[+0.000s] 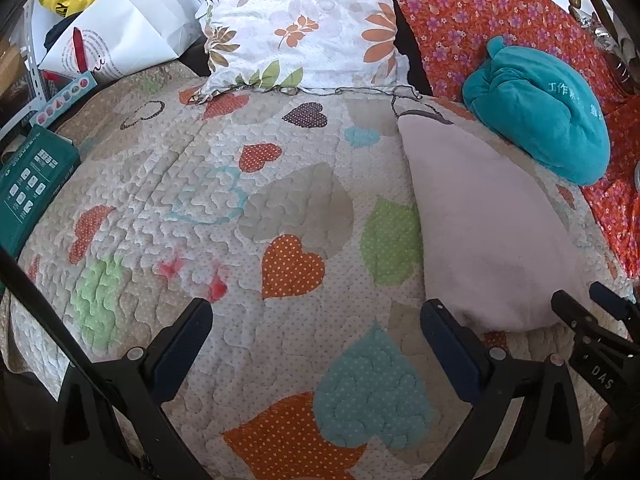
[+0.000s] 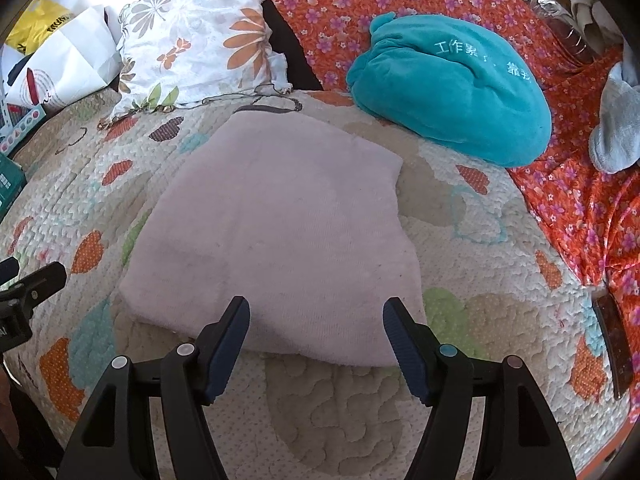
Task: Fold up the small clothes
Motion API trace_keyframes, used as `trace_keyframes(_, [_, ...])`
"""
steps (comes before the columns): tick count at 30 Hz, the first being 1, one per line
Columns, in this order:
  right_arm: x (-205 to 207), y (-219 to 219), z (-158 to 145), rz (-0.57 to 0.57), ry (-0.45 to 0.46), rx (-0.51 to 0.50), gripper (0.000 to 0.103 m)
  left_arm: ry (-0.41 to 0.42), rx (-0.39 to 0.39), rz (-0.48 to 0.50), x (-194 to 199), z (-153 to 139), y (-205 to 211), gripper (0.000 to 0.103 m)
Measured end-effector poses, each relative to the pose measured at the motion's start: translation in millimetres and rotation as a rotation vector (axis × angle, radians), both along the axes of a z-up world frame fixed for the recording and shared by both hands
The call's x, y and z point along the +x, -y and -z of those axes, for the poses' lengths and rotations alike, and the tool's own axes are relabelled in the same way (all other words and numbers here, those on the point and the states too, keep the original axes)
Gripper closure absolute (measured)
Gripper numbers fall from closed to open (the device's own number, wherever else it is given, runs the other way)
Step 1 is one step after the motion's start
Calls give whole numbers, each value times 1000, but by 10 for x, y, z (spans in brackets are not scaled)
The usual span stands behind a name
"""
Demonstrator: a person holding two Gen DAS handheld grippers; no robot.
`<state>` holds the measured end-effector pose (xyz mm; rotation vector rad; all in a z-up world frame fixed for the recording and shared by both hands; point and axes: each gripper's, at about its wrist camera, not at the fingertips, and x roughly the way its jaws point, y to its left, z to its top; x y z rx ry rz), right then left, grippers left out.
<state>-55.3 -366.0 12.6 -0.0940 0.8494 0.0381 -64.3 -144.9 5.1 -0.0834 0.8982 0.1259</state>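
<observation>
A pale pink folded garment lies flat on the heart-patterned quilt. In the left wrist view it lies at the right. My right gripper is open and empty, its fingers just above the garment's near edge. My left gripper is open and empty over bare quilt, left of the garment. The right gripper's fingertips show at the garment's near corner in the left wrist view. The left gripper's fingertips show at the left edge of the right wrist view.
A floral pillow and a teal plush cushion lie at the back. An orange flowered sheet covers the right side. White and yellow bags and a green box sit at the left. A dark phone-like object lies at the right.
</observation>
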Motion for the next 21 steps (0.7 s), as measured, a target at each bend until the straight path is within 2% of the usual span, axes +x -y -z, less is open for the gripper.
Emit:
trace_keyframes(15, [-33,-43,-20,2,21,-28,28,9,23,8,-52,21,25,0])
trace_keyframes(21, [-33,-38,-27,1,26,-29,27,14,-5,30,-65,27,53,0])
